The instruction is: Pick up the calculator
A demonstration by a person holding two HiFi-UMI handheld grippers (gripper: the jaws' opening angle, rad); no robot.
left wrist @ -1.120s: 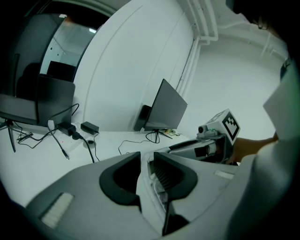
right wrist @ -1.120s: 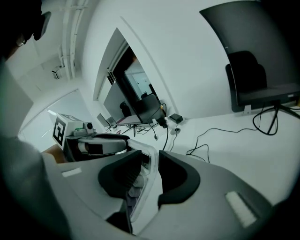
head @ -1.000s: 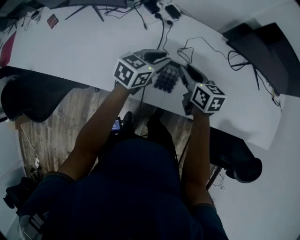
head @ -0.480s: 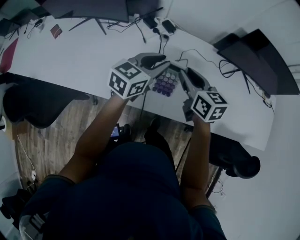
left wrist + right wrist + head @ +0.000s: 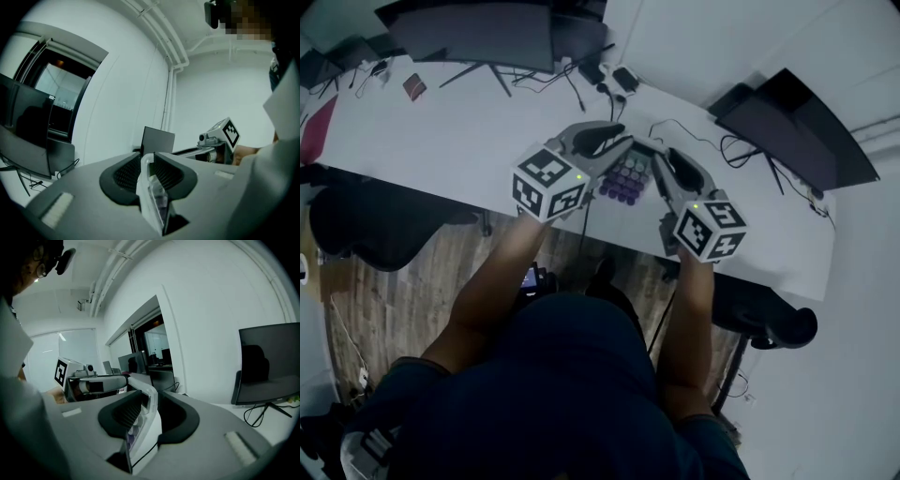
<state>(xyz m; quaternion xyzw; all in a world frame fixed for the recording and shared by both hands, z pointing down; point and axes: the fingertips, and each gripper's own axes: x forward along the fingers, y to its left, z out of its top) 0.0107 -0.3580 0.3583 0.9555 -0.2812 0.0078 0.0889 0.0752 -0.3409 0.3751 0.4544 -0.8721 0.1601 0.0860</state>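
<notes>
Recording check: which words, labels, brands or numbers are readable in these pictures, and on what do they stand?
No text is readable in any view.
Keys of the calculator: too small and blurred to read.
The marker cubes: black-and-white square patterns only, no letters or digits.

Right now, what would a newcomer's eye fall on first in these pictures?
The calculator with purple keys, clamped from both sides by the left gripper and the right gripper, in the air over the near side of the white desk. Next, the black-and-white marker cubes on both grippers, bold at the middle of the head view. Dark monitors stand along the desk's far side.
</notes>
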